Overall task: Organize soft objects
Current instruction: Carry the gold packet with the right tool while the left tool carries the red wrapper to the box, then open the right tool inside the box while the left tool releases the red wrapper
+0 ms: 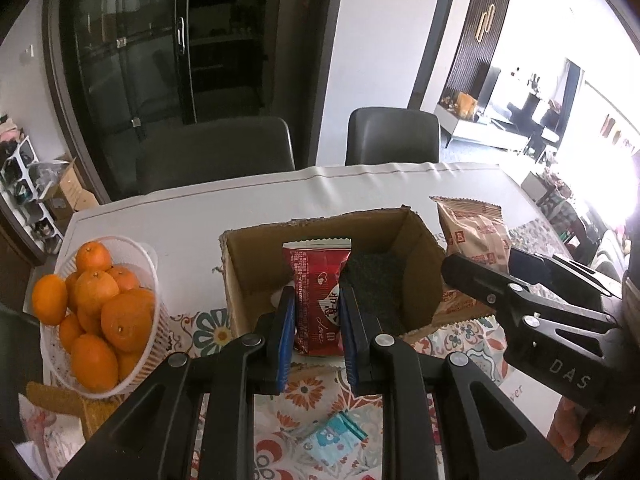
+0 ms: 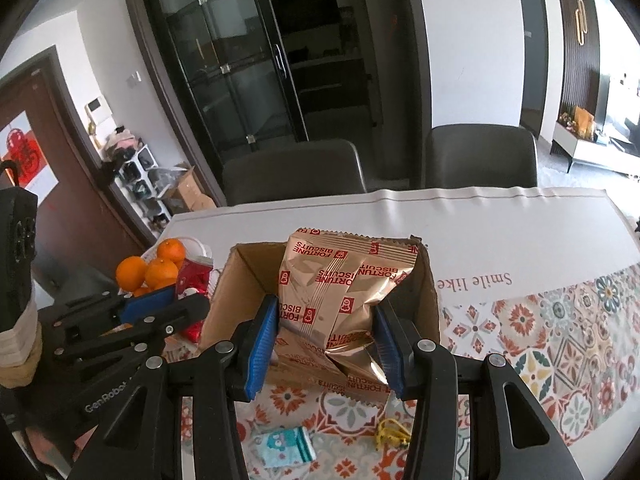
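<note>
left tongs (image 1: 318,320) pinch a glossy red packet (image 1: 316,300); right tongs (image 2: 326,344) clamp a crinkled gold foil bag (image 2: 340,292) by the cardboard box (image 1: 420,248).

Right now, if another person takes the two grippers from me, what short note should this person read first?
Left gripper: shut on the red snack packet, held up in front of the cardboard box.
Right gripper: shut on the gold biscuit bag, also at the box.
Done: both are picked up.
Left: neither is released into the box; the small blue packet lies on the tablecloth.
</note>
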The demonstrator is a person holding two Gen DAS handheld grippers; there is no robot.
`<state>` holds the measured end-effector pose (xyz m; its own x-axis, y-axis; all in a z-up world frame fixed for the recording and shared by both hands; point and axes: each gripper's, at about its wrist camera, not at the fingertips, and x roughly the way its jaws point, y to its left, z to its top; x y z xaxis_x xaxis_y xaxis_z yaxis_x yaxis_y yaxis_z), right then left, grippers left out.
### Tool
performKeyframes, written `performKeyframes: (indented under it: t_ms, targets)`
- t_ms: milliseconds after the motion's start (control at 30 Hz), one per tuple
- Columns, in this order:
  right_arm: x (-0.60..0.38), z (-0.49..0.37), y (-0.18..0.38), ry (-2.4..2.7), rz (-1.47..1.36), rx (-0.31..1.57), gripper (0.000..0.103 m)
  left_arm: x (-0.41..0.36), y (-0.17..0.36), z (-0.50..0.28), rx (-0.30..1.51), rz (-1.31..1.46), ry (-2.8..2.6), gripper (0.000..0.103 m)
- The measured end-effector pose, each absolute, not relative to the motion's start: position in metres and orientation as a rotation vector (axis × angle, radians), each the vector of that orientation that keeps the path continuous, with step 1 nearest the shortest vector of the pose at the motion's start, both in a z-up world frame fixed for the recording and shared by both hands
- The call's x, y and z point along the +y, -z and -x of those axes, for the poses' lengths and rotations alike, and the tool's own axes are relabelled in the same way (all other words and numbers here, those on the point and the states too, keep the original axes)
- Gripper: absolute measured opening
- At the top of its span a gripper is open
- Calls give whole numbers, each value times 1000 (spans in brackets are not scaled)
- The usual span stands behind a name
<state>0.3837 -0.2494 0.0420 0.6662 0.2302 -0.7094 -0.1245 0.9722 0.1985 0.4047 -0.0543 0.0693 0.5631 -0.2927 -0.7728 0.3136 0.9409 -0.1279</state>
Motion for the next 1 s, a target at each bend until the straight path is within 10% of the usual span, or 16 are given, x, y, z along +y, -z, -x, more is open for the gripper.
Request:
performKeyframes:
  t_ms: [533,667,1000]
  targets:
    - [-252,-438,-8,-190,-159,963,48,-61,-39,-459,1034,-27,348,23]
    - [-252,-446,4,-192,-175,1008,55,-63,-28,-467,1060,-49,341,45]
    - [-253,-436,8,-92,-104,1002,65,-56,-25,-456,1019,-112,272,53]
